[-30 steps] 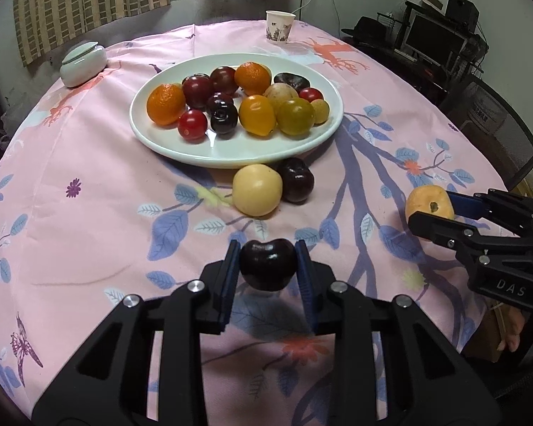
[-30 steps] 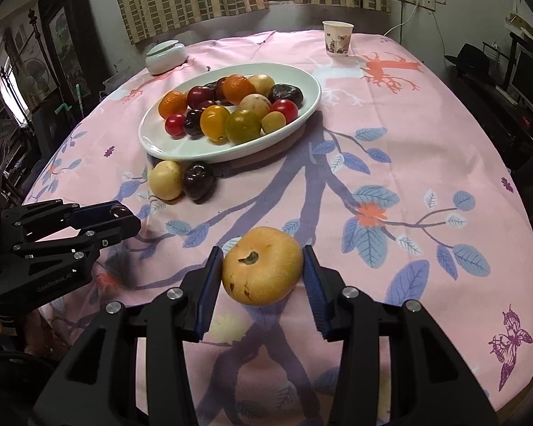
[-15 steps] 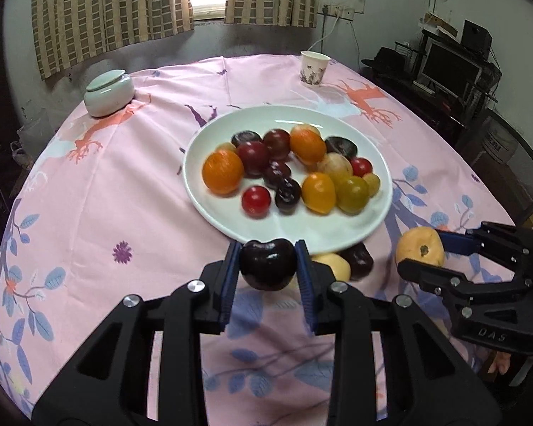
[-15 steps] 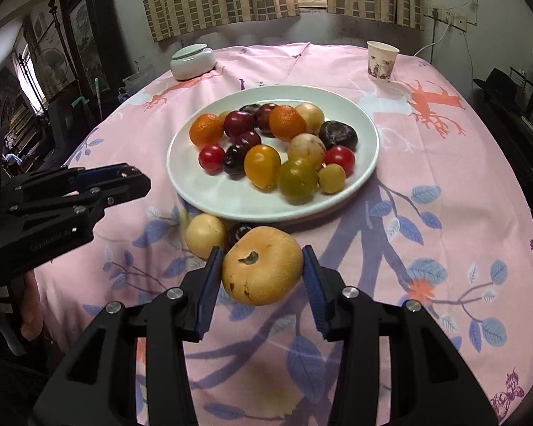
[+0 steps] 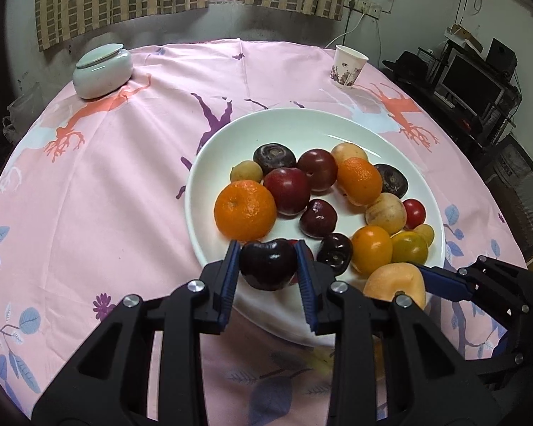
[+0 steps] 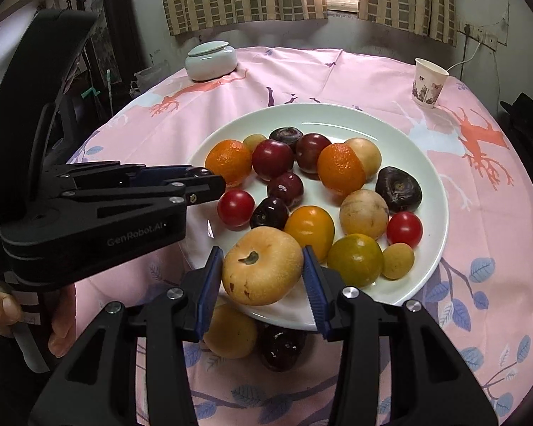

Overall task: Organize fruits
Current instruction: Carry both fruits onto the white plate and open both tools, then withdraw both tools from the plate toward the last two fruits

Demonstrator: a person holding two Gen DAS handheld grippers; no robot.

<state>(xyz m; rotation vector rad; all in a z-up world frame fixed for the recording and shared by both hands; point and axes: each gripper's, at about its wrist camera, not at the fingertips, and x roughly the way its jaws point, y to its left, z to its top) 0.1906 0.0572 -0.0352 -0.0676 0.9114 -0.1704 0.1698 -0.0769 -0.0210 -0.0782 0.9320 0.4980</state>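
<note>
A white plate (image 5: 295, 131) (image 6: 423, 149) holds several fruits: oranges, plums, tomatoes, pale yellow fruits. My left gripper (image 5: 268, 266) is shut on a dark plum (image 5: 268, 264) and holds it over the plate's near rim. It also shows in the right wrist view (image 6: 204, 181), at the plate's left edge. My right gripper (image 6: 263, 271) is shut on a yellow pear-like fruit (image 6: 263, 269) over the plate's near edge; the fruit also shows in the left wrist view (image 5: 396, 280). A yellow fruit (image 6: 231, 332) and a dark plum (image 6: 280, 348) lie on the cloth under my right gripper.
A pink patterned tablecloth (image 5: 124, 177) covers the round table. A lidded pale green jar (image 5: 101, 71) stands at the far left and a paper cup (image 5: 348, 67) at the far right. Shelves with electronics (image 5: 476, 81) stand beyond the table's right edge.
Both grippers have moved forward with their fruits, from over the cloth in front of the plate to over the plate's near rim. The two loose fruits now lie under the right gripper.
</note>
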